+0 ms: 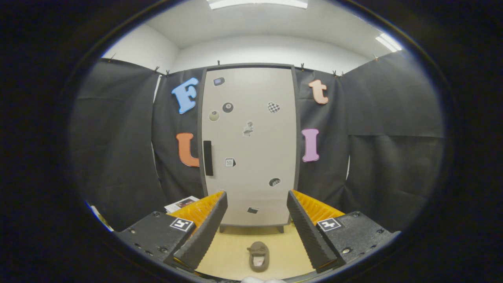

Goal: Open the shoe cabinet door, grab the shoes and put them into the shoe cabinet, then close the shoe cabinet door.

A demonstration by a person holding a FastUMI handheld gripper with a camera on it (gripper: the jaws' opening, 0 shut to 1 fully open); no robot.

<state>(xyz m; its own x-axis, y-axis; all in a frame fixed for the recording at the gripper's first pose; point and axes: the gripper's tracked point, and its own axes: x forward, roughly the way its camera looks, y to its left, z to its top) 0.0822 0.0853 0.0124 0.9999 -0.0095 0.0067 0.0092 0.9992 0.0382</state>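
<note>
Facing the closed, sticker-dotted shoe cabinet door point(251, 149) — no sticker writing legible — the claw point(256, 232) gapes wide, empty; a brown slipper point(258, 256) lies between its fingers.

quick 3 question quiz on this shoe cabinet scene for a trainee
1. True or false: the cabinet door is shut.
2. The shoe lies: A) inside the cabinet B) on the floor before the cabinet C) clamped by the gripper
3. On the door, which side of the stickers is the handle?

Key: 1 true. 2 B. 3 left; the fingers are spread, holding nothing.
</note>
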